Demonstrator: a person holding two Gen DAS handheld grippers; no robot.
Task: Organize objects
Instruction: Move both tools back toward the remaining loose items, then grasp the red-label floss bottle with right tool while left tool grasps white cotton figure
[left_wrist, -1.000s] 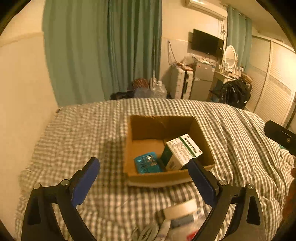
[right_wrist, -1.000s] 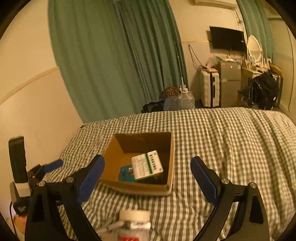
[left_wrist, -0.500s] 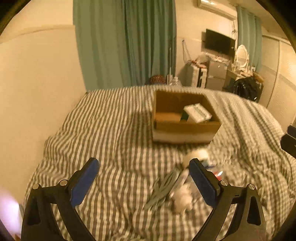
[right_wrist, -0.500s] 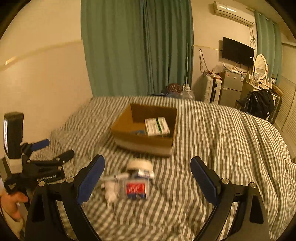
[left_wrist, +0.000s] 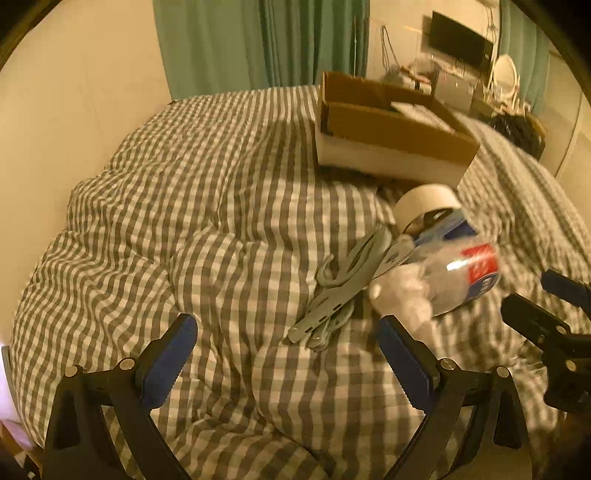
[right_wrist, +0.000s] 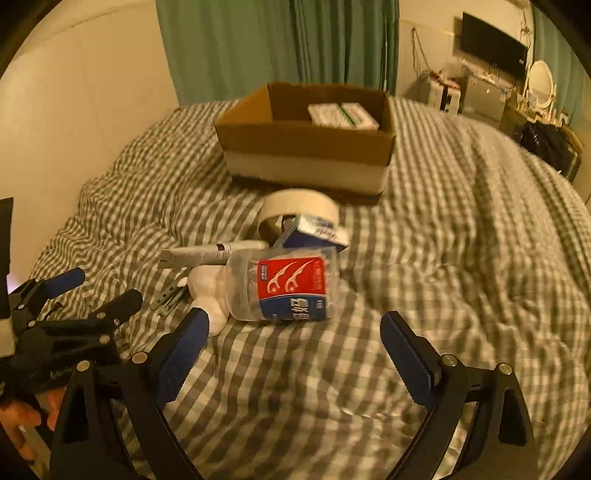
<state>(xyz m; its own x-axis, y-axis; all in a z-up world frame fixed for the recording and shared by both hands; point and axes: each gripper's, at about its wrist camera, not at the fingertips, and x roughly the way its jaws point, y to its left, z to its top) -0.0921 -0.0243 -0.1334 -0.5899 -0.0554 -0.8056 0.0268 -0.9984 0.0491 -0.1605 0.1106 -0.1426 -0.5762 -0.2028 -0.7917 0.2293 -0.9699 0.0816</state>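
A cardboard box (right_wrist: 306, 147) (left_wrist: 391, 129) stands on the checked bed, holding a white and green carton (right_wrist: 341, 115). In front of it lies a pile: a roll of tape (right_wrist: 299, 206) (left_wrist: 424, 203), a blue and white packet (right_wrist: 314, 230), a white tube (right_wrist: 210, 254), a clear floss-pick jar (right_wrist: 284, 288) (left_wrist: 458, 277) with a red label, and a grey cable (left_wrist: 343, 284). My right gripper (right_wrist: 293, 343) is open just in front of the jar. My left gripper (left_wrist: 284, 354) is open, near the cable and left of the jar. Both hold nothing.
The checked duvet (left_wrist: 184, 221) covers the bed, with a pale wall (left_wrist: 74, 92) on the left. Green curtains (right_wrist: 277, 44), a television (right_wrist: 493, 40), a mirror and luggage stand beyond the bed. A hand (right_wrist: 22, 421) holds the left gripper's handle.
Both grippers have pulled back from over the box and dropped low toward the pile in front of it. The pile now fills the near view. Both stay open.
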